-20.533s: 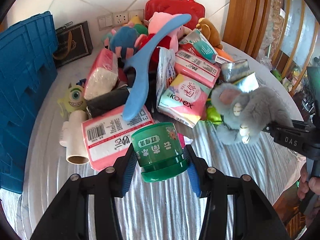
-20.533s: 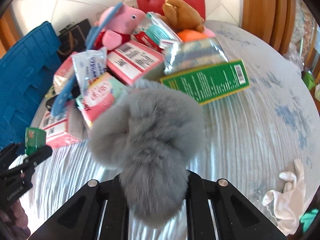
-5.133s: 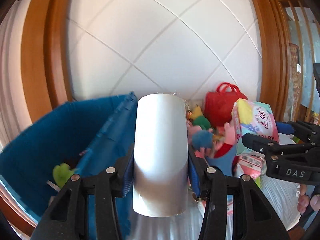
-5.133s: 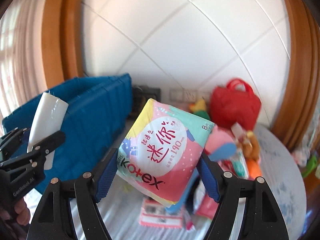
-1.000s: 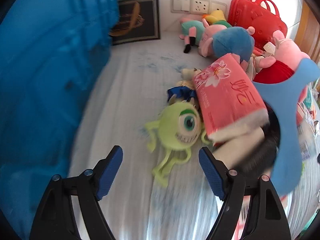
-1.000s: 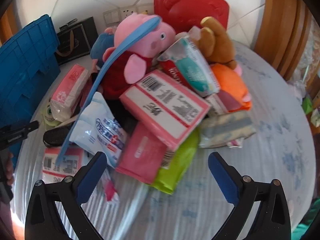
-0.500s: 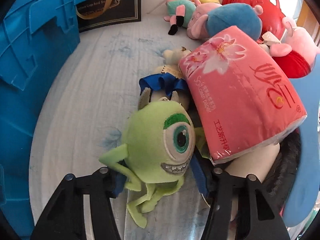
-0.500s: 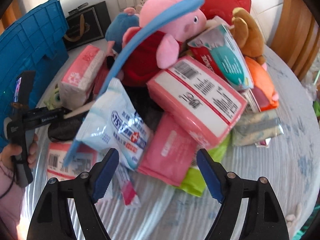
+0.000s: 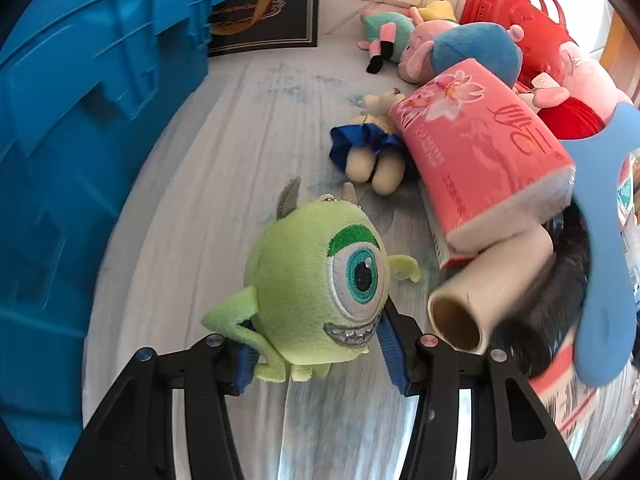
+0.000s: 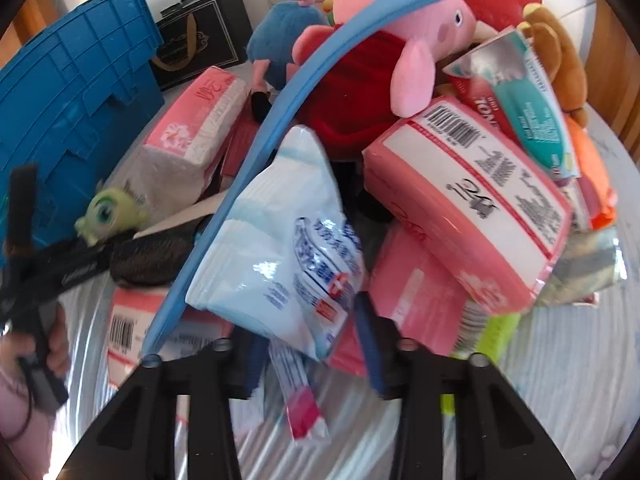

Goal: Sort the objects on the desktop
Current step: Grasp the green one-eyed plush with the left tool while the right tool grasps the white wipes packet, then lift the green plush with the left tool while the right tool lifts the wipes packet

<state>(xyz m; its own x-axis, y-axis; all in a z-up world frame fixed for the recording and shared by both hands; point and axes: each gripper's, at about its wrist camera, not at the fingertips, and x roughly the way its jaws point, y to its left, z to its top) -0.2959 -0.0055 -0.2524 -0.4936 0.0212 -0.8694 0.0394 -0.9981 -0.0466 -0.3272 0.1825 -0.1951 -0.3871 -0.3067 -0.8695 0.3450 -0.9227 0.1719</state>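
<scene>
My left gripper (image 9: 318, 350) is shut on a green one-eyed plush monster (image 9: 316, 284) and holds it just above the table; the monster also shows in the right wrist view (image 10: 110, 210). My right gripper (image 10: 308, 350) has its blue pads on both sides of a white-and-blue wet-wipe pack (image 10: 280, 256) at the front of the pile; I cannot tell whether it grips. A blue crate (image 9: 72, 140) stands at the left.
The pile holds a pink tissue pack (image 9: 476, 144), a pink barcode pack (image 10: 468, 200), a Peppa Pig plush (image 10: 400, 24), a long blue shoehorn (image 10: 280, 128), a white tube (image 9: 484, 284), a small doll (image 9: 372, 148), a red bag (image 9: 516, 12) and a black gift bag (image 9: 264, 4).
My left gripper has lifted the green monster away from the pink tissue pack and pulled it back. My right gripper has moved in and narrowed around the wet-wipe pack.
</scene>
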